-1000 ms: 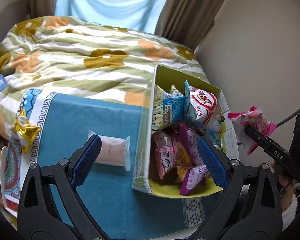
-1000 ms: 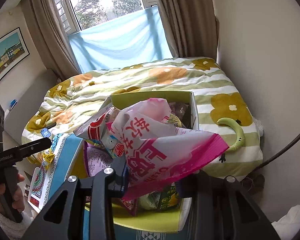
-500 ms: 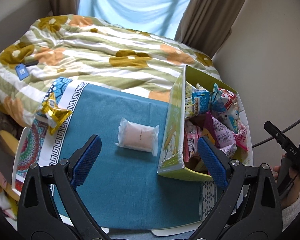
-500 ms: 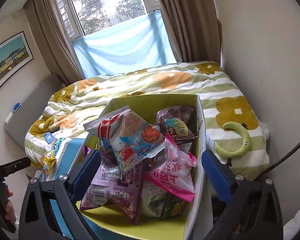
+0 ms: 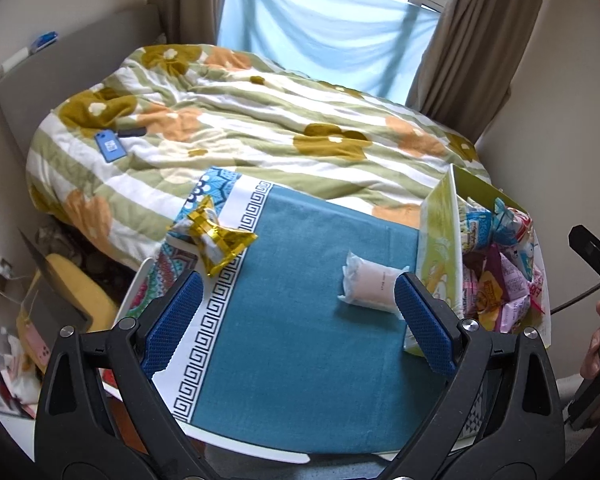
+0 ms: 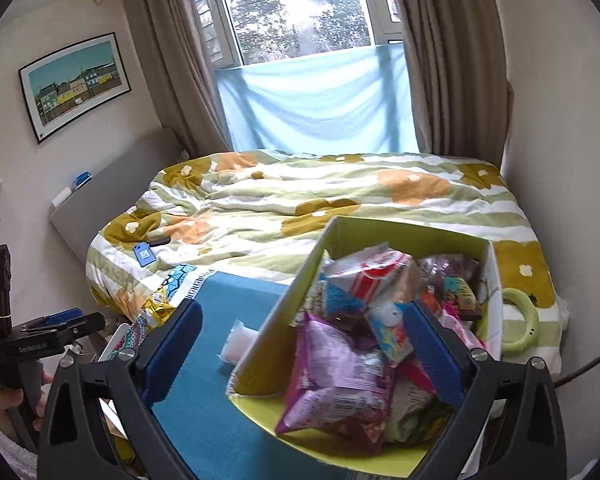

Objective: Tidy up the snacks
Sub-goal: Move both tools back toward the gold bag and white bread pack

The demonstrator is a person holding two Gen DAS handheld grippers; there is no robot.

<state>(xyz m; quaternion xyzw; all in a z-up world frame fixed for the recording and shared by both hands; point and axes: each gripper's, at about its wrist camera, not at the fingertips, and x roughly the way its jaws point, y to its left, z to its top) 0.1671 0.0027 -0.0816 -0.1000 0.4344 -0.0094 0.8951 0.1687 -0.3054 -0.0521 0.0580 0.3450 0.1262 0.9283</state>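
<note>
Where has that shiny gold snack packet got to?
In the left wrist view, the gold packet lies at the cloth's patterned left border, well left of the pale pink packet.

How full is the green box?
Nearly full: the green box holds snack packets piled up to its rim, some rising above it.

- A snack box (image 5: 440,240) stands at the desk's (image 5: 300,340) right edge, packets piled inside.
- One wrapped snack (image 5: 370,286) lies on the desk just left of the box's wall.
- A foil packet (image 5: 218,236) lies at the desk's far left corner.
- A bed (image 5: 260,128) lies behind the desk.
</note>
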